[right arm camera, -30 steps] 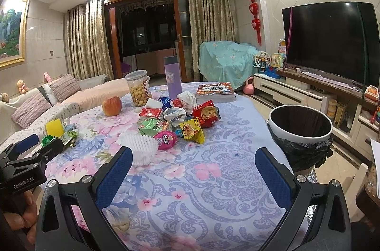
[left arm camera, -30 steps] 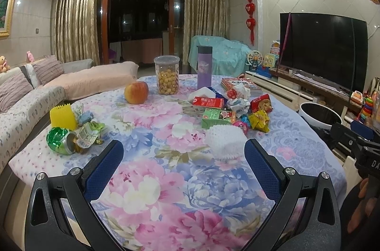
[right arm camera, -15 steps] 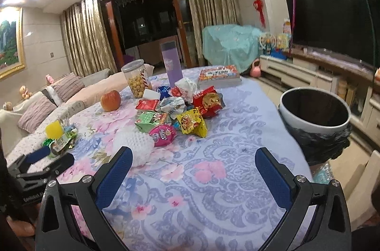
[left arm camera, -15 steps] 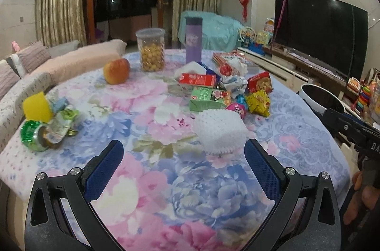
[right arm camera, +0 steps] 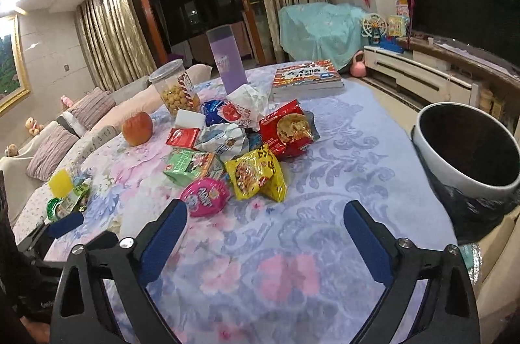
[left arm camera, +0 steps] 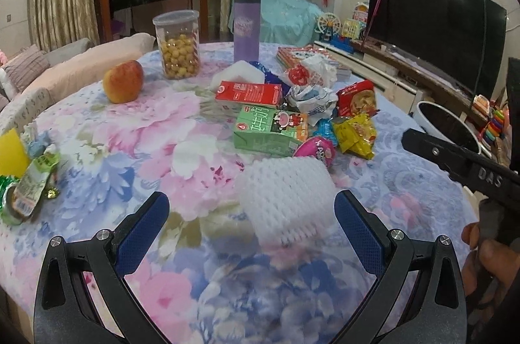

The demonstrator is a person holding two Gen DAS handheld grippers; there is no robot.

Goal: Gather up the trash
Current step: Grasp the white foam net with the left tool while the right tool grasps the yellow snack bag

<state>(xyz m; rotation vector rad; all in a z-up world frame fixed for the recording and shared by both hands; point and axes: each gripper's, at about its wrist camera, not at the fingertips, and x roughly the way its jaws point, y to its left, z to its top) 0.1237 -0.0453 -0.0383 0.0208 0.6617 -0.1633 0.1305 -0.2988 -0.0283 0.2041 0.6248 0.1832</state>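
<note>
Left wrist view: left gripper [left arm camera: 252, 209], jaws wide and empty, has closed in on white foam fruit net [left arm camera: 287, 197]; right gripper [right arm camera: 265, 222], jaws just narrowing, empty, nears pink wrapper [right arm camera: 205, 196]; bin [right arm camera: 464, 152] waits beside table.

We see a tablecloth [left arm camera: 107, 129] flowered in pink, blue and white. Beside the green carton [left arm camera: 269, 129] on it lie a red carton [left arm camera: 248, 92], a yellow packet [left arm camera: 356, 134], a pink round pack [left arm camera: 315, 147] and white foam netting [left arm camera: 287, 197]. Behind the carton stands a purple bottle [left arm camera: 246, 25].
</note>
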